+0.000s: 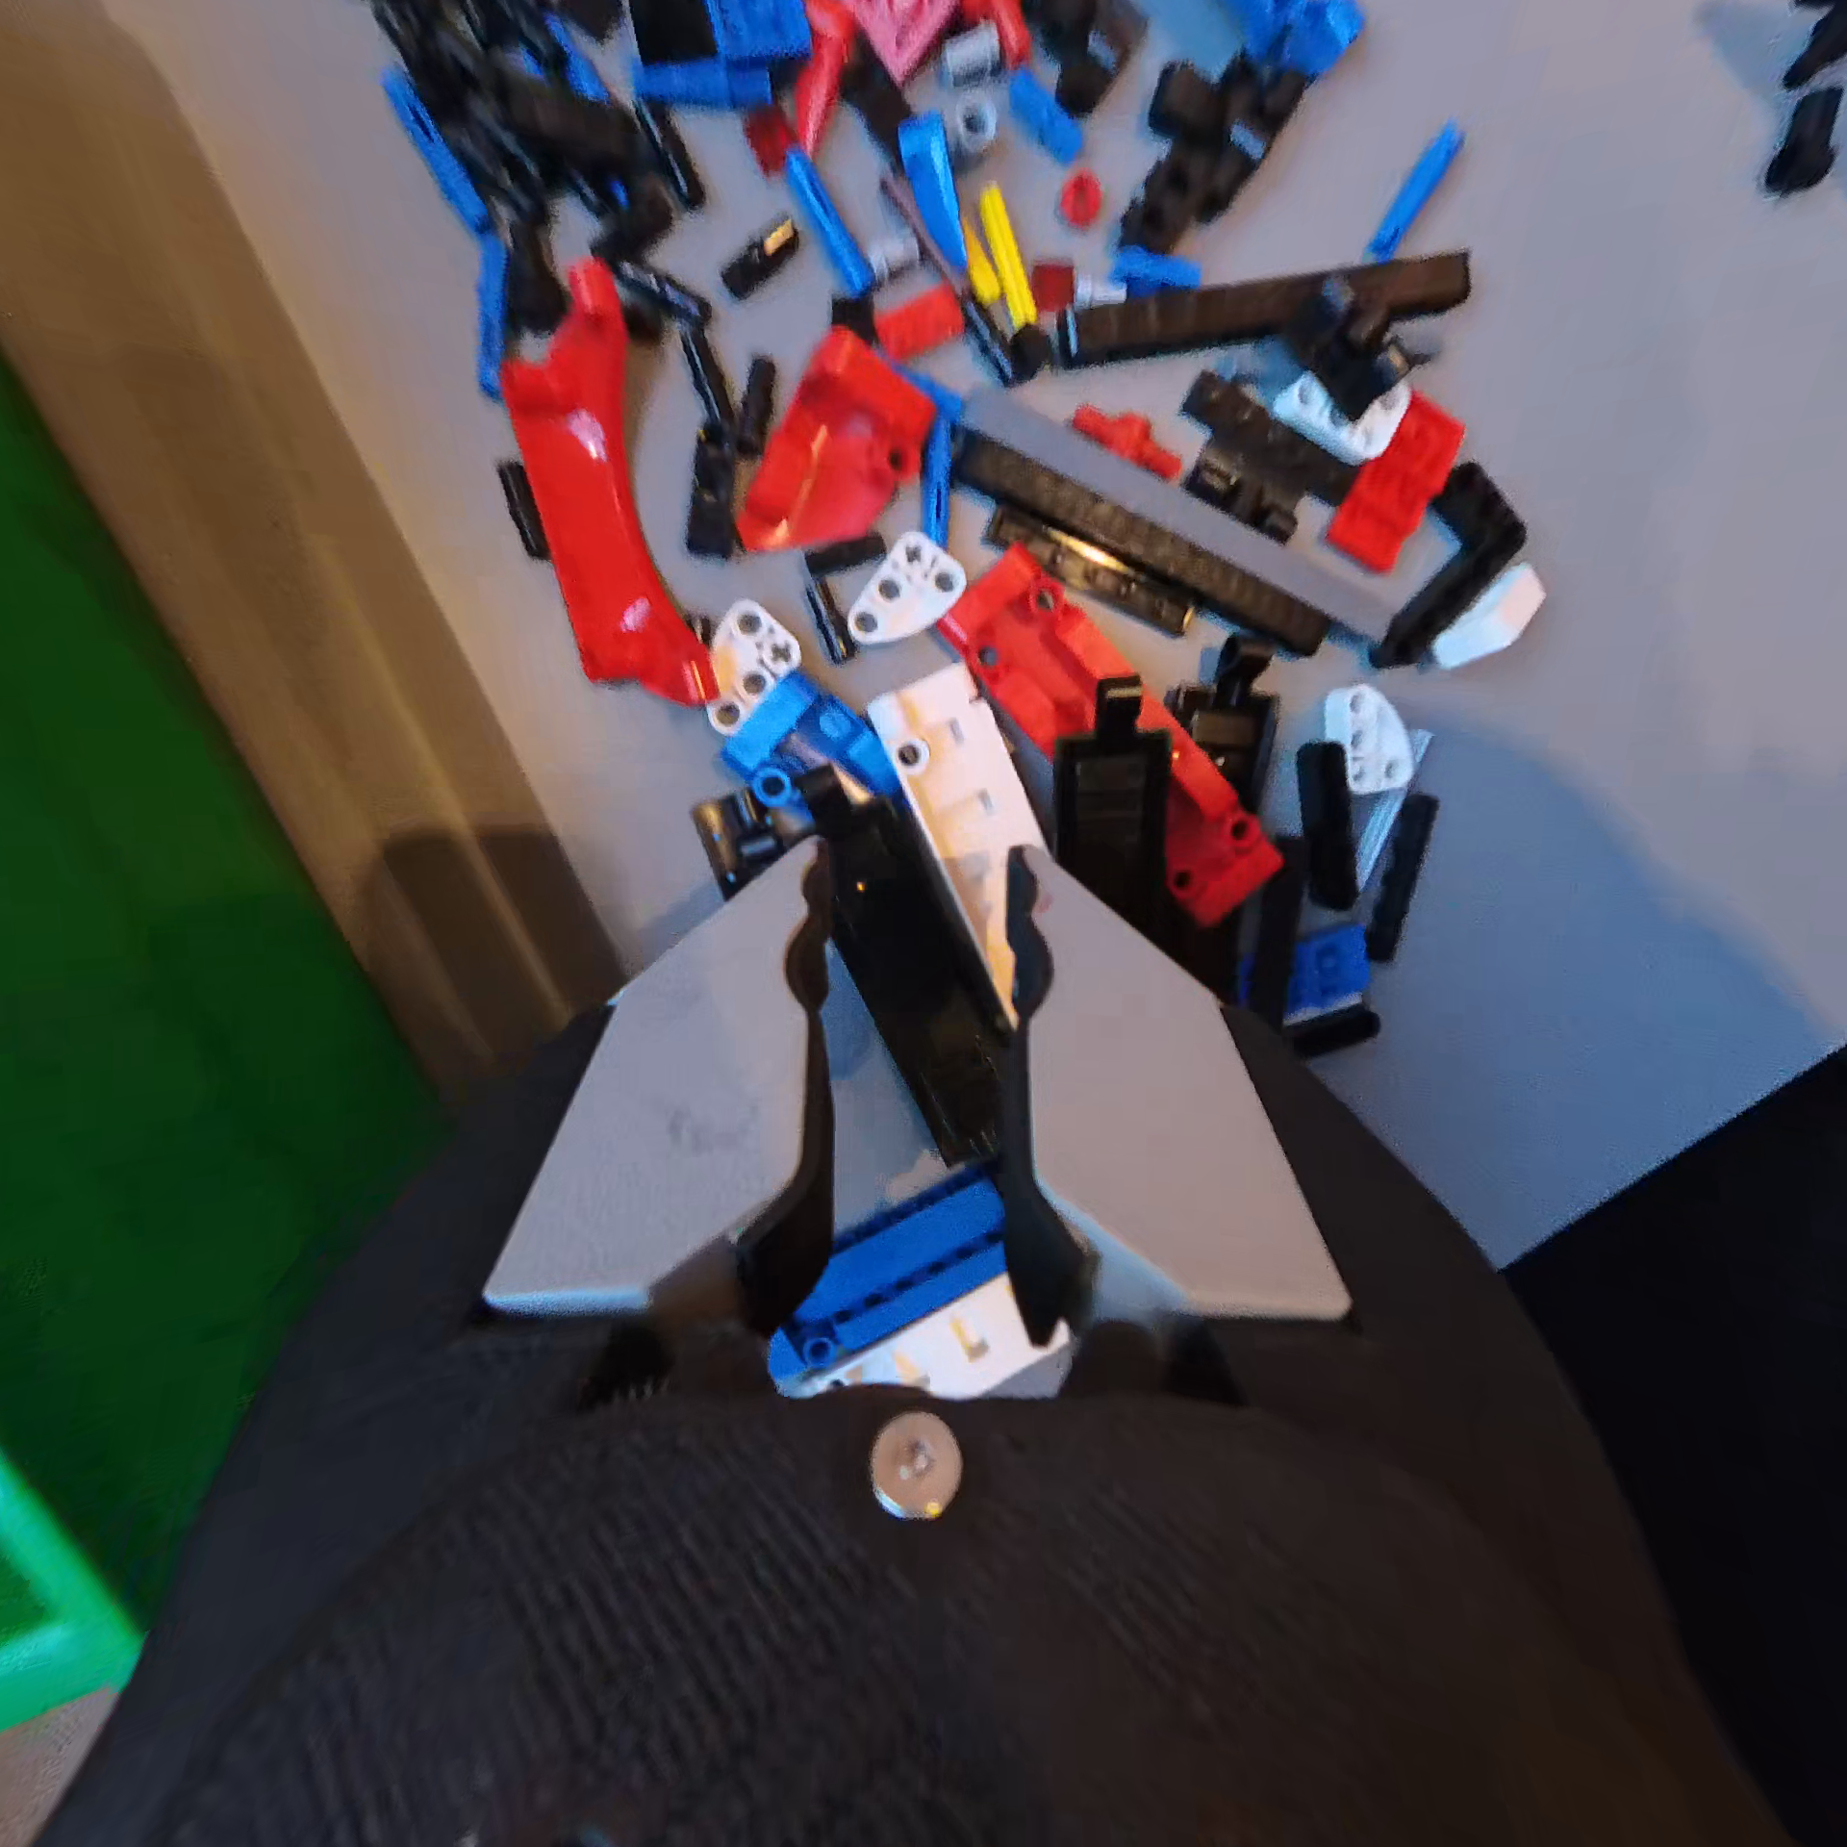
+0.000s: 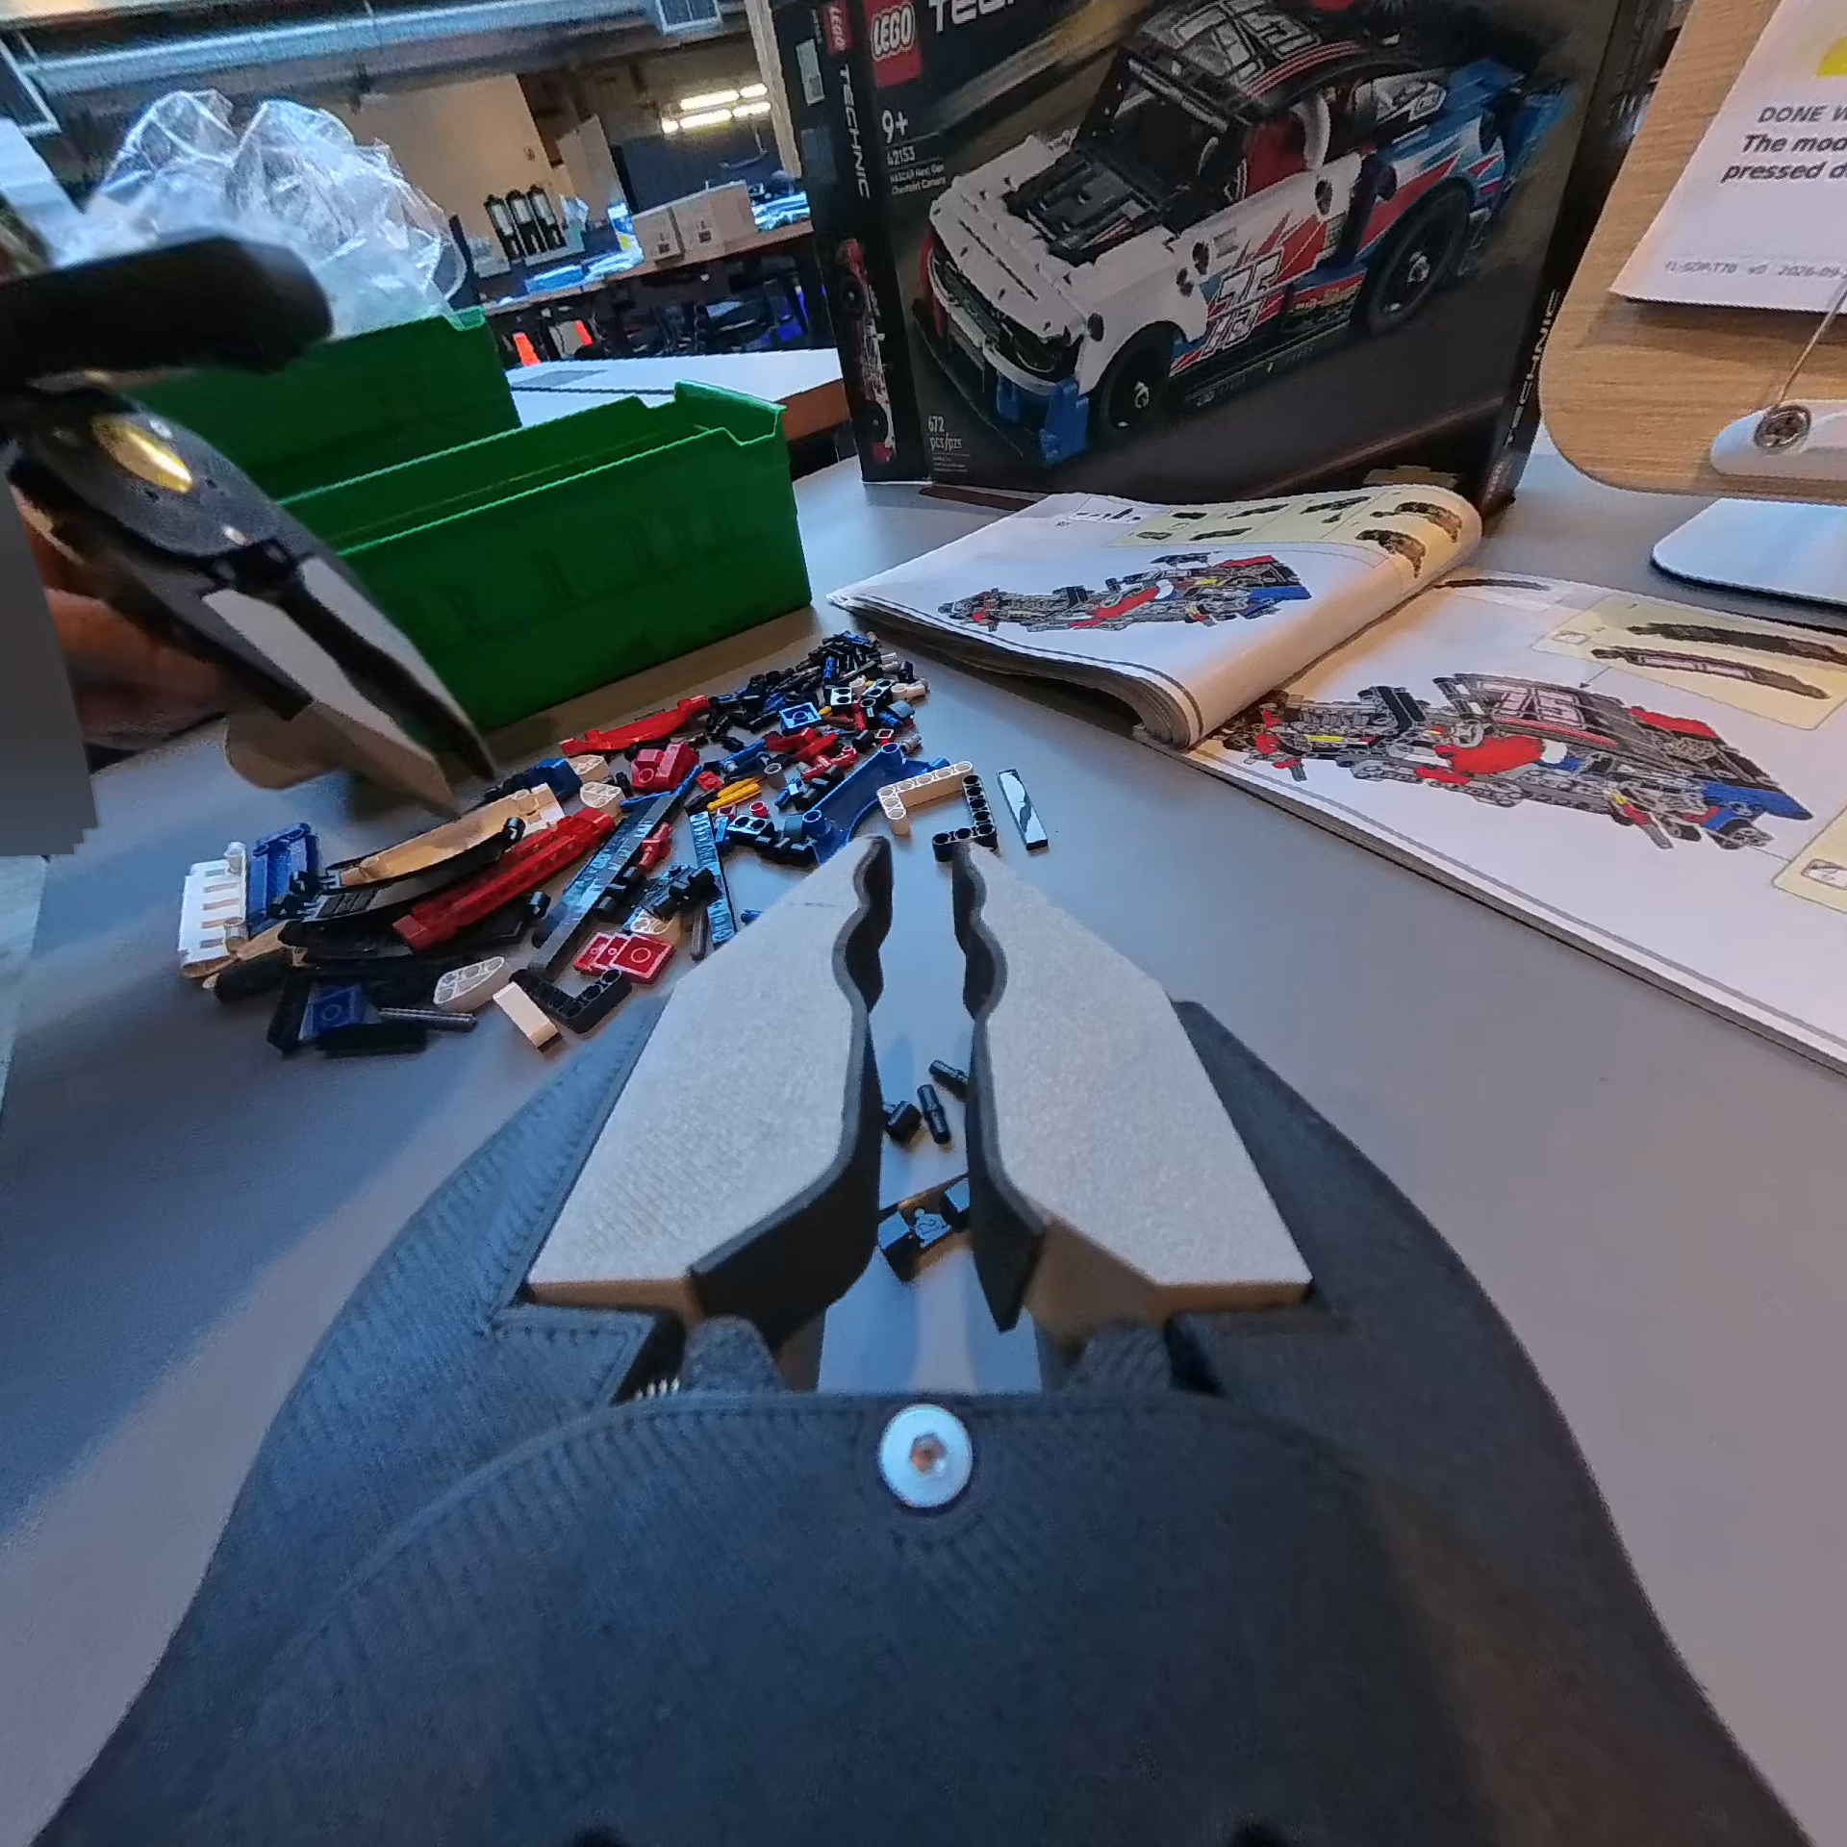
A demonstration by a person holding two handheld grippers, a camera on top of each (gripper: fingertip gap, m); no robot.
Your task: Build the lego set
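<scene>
Working from the two wrist feeds, I have my left tool [image 1: 915,959] down low over the near end of the loose parts pile [image 2: 640,850], its jaws spread around a long black panel piece [image 1: 920,989] that lies slanted between them. I cannot see the pads pressing on it, so I read that tool as open and framing the piece, not gripping it yet. The panel overlaps a white panel [image 1: 959,780] and a blue beam [image 1: 900,1269], which is probably why I come in steeply from above: a flatter approach would snag the neighbours.

My right tool [image 2: 920,900] hovers empty over bare table [image 2: 1299,1099], jaws parted with a narrow gap, a few small black pins [image 2: 924,1099] lying on the surface beneath it. I keep it back there so it stays clear of the left side's pick and ready to take a mating part.

The instruction booklet [image 2: 1349,680] lies open beside the pile, with the set box [image 2: 1199,230] standing behind, so I can check the step. A green bin [image 2: 560,540] sits beyond the pile. Judging by how many pieces lie loose here, the build looks far from done.
</scene>
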